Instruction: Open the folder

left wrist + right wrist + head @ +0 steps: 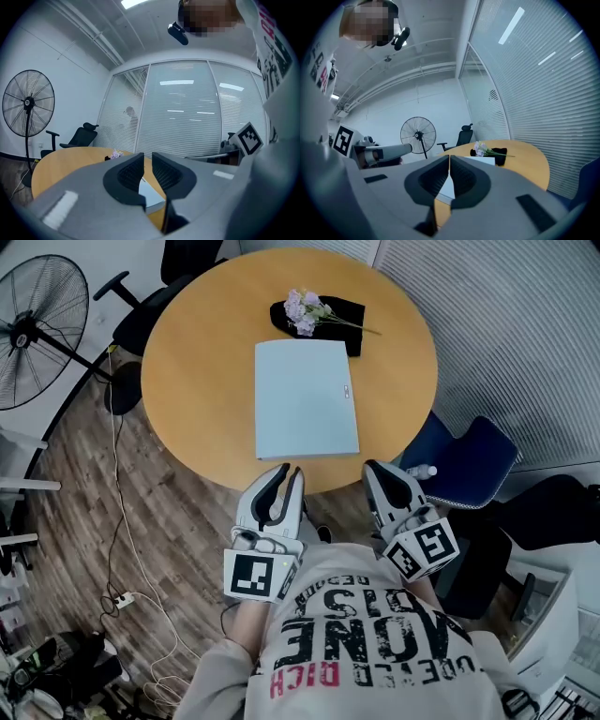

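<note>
A closed pale blue folder (306,399) lies flat in the middle of the round wooden table (197,362), its spine to the left. Both grippers hover just off the table's near edge, short of the folder. My left gripper (285,476) stands below the folder's near left corner, its jaws a narrow gap apart and empty (147,157). My right gripper (379,474) is off the folder's near right corner, with its tips together and nothing in them (449,159). The folder (152,194) shows past the left jaws and likewise (483,160) past the right ones.
A sprig of lilac flowers (305,310) lies on a black object at the table's far side. A standing fan (37,329) and a black office chair (150,310) are at the left. A blue chair (473,460) with a bottle (422,472) is at the right. Cables (131,549) run across the floor.
</note>
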The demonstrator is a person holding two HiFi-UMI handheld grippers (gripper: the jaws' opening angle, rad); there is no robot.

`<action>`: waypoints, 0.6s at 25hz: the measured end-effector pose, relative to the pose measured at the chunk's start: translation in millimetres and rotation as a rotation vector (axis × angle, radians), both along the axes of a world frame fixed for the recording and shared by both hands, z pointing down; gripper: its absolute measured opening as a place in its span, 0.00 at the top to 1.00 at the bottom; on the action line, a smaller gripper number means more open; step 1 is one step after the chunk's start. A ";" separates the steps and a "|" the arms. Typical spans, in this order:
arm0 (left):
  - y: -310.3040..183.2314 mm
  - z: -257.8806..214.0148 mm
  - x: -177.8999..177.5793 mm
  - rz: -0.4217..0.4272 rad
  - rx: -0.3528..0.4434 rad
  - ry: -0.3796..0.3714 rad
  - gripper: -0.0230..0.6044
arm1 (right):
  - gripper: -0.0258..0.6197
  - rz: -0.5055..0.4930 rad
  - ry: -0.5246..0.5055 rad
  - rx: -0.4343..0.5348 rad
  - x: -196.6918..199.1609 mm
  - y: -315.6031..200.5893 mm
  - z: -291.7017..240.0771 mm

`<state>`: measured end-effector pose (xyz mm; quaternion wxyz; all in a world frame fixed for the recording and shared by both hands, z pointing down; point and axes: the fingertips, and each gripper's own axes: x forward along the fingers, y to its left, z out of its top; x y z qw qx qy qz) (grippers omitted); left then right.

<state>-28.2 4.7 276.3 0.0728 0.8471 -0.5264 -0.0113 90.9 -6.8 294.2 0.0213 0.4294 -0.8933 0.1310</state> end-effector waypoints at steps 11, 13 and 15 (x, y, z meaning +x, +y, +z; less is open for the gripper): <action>-69.1 -10.6 -17.2 0.093 0.023 0.006 0.86 | 0.94 0.090 0.009 -0.010 -12.5 -53.6 -5.9; -75.3 -7.4 -20.1 0.107 0.015 0.009 0.87 | 0.94 0.106 0.010 -0.015 -14.7 -58.0 -3.9; -80.1 -3.0 -22.4 0.124 0.007 0.012 0.87 | 0.94 0.125 0.009 -0.021 -16.6 -60.8 -2.0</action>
